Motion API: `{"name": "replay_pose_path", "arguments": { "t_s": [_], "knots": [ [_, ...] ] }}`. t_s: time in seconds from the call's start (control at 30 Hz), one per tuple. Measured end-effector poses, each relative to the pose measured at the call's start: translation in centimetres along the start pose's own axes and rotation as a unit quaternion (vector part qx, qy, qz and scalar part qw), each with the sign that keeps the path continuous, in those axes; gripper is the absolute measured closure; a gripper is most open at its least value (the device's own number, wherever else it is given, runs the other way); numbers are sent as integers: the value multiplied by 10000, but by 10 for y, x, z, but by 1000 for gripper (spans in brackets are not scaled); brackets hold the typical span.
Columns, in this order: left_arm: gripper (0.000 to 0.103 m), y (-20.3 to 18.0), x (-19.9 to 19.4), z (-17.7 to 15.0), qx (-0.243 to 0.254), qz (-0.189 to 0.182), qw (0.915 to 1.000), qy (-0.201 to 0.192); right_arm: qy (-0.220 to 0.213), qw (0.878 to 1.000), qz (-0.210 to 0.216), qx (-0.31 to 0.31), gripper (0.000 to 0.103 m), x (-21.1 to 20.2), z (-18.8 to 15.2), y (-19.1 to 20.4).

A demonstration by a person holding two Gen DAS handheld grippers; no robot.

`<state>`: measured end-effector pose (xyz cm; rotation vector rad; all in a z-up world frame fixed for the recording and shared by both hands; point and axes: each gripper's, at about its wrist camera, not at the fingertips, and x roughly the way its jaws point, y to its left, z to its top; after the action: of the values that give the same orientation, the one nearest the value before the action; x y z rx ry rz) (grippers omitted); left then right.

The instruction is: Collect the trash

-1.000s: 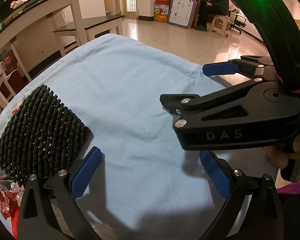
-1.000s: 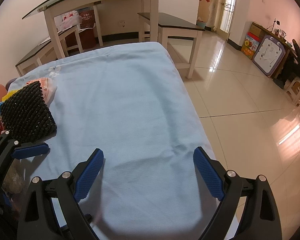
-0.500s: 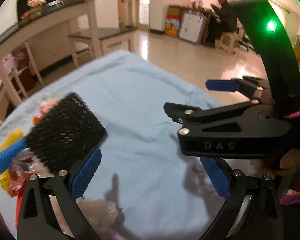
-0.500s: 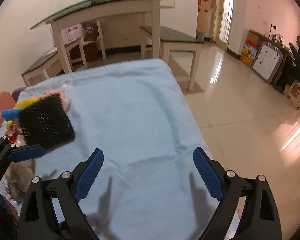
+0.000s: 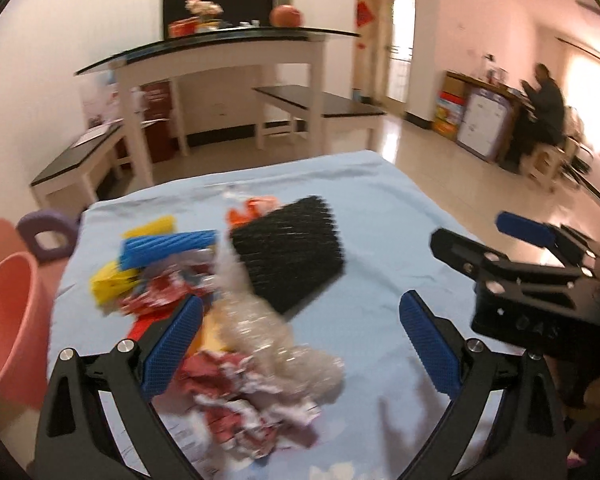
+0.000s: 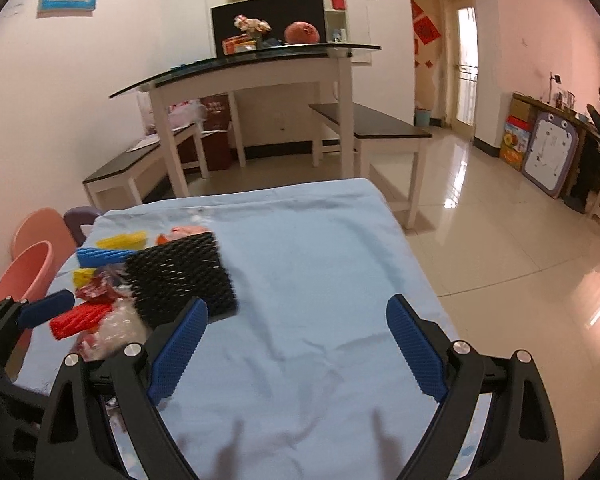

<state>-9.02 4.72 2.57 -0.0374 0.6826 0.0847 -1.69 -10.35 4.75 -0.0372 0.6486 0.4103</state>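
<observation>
Left wrist view has the whole mess in it: the left gripper (image 5: pixel 300 344) is spread wide with nothing between its pads, and the trash pile (image 5: pixel 236 344) sits right under it, skewed toward its left finger. Crumpled clear plastic and red-white wrappers are closest, then blue, yellow and red foam strips further out, all on the blue cloth (image 5: pixel 380 208). The black mesh basket (image 5: pixel 290 258) lies on its side just beyond the wrappers, its mouth looking like it faces away to the right, though blur makes that shaky. The pile runs roughly from near-centre out to the far left, toward the pink bin (image 5: pixel 4 312) off the table edge.

The right gripper (image 6: pixel 296 348) is also wide open and empty, over bare cloth, with the pile well off to its left. So the left one is clearly nearer, and I'd guess it goes first, straight down and slightly left.

Versus a second ago: both cameras have pulled back and tilted up, the basket looks further off, and the wrappers have come into the left view.
</observation>
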Motion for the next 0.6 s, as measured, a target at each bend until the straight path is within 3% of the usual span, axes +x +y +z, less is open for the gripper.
{"name": "replay_pose_path", "arguments": {
  "t_s": [0.23, 0.6],
  "knots": [
    [4, 16, -13, -11, -170, 400, 9990, -70, -28, 9997, 200, -140, 13, -5, -3, 16],
    [23, 38, -18, -13, -554, 673, 9962, -38, -114, 9989, 389, -254, 14, -5, 1, 30]
  ]
}}
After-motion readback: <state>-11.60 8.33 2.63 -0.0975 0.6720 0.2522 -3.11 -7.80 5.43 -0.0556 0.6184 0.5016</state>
